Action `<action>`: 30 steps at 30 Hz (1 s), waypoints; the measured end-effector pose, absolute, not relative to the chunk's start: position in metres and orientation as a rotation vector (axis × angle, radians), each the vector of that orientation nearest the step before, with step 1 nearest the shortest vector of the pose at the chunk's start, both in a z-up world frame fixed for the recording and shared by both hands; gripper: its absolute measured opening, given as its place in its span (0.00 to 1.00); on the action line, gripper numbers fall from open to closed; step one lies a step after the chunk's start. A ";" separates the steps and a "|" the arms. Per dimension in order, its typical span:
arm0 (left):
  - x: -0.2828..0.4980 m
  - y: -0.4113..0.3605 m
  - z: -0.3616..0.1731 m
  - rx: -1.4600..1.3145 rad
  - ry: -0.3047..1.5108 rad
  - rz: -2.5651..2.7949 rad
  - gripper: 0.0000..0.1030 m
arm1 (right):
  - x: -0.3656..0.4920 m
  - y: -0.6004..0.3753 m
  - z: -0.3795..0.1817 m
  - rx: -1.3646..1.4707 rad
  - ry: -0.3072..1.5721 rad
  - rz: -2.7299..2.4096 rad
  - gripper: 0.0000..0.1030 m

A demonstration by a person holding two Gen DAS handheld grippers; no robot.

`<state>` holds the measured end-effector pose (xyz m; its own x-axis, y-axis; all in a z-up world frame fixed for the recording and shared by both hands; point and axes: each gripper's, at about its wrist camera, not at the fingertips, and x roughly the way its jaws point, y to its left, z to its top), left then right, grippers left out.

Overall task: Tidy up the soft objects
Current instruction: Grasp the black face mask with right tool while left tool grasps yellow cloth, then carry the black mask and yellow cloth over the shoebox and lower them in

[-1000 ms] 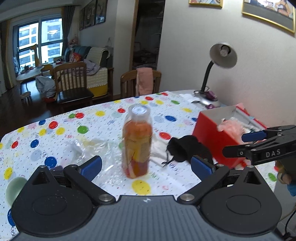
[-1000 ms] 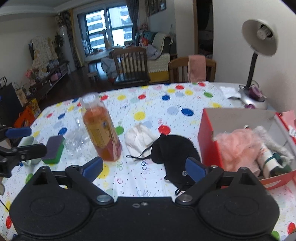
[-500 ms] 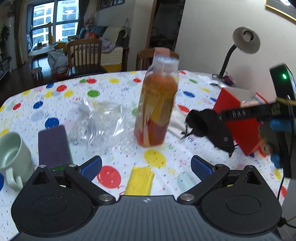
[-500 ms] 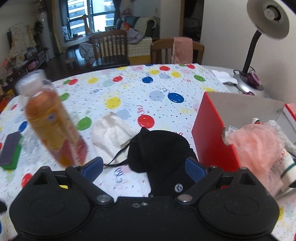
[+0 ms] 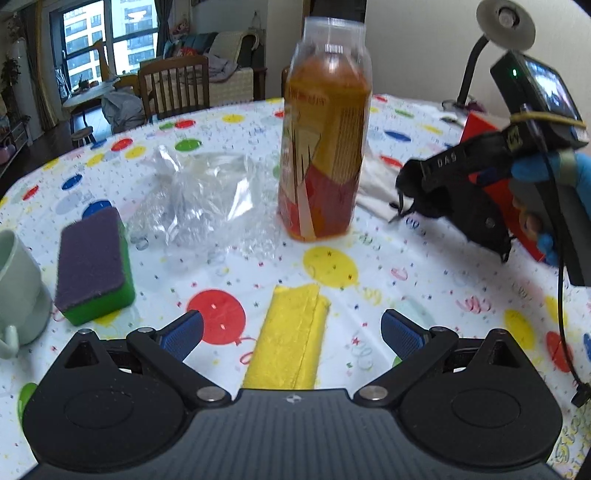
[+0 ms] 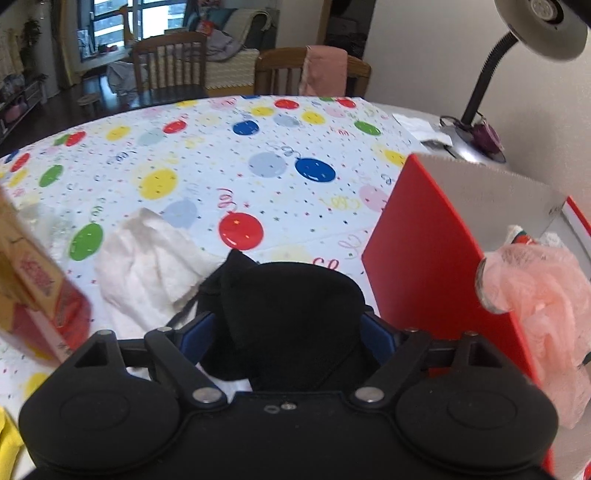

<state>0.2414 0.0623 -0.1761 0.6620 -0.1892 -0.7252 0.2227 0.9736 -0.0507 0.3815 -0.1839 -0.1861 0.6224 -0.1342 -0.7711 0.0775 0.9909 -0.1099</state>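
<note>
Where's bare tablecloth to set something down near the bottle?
Bare cloth lies right of the yellow cloth, between the bottle and the left hand-held gripper. The far cloth beyond the white cloth and red box is bare too. Left of the bottle is crowded: plastic bag, sponge, mug.

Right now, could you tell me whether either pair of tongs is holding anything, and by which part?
Nothing is clamped. The right tongs stand open around the black pouch's near end; the left tongs are open above the yellow cloth.

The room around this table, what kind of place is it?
Probably a home dining and living area: wooden dining chairs, a sofa by the window, and a party-balloon tablecloth.
</note>
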 end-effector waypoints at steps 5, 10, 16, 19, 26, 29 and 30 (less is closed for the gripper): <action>0.246 0.061 -0.192 0.049 0.850 -0.219 0.97 | 0.385 -0.183 -0.192 -0.095 0.890 -0.140 0.73; 0.245 0.061 -0.198 0.065 0.863 -0.199 0.70 | 0.388 -0.180 -0.194 -0.125 0.899 -0.143 0.56; 0.245 0.060 -0.196 0.076 0.862 -0.185 0.49 | 0.387 -0.181 -0.192 -0.140 0.906 -0.167 0.36; 0.245 0.058 -0.194 0.079 0.866 -0.195 0.40 | 0.384 -0.181 -0.188 -0.126 0.909 -0.162 0.26; 0.246 0.056 -0.193 0.073 0.874 -0.187 0.39 | 0.366 -0.181 -0.170 -0.092 0.882 -0.138 0.06; 0.246 0.059 -0.192 0.062 0.880 -0.178 0.39 | 0.355 -0.184 -0.158 -0.062 0.858 -0.121 0.05; 0.245 0.060 -0.192 0.059 0.880 -0.176 0.39 | 0.351 -0.185 -0.153 -0.055 0.846 -0.116 0.05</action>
<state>0.2454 0.0598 -0.1916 0.6239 -0.1290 -0.7708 0.1777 0.9839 -0.0208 0.3505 -0.1849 -0.1532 0.6569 -0.1241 -0.7437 0.0802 0.9923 -0.0947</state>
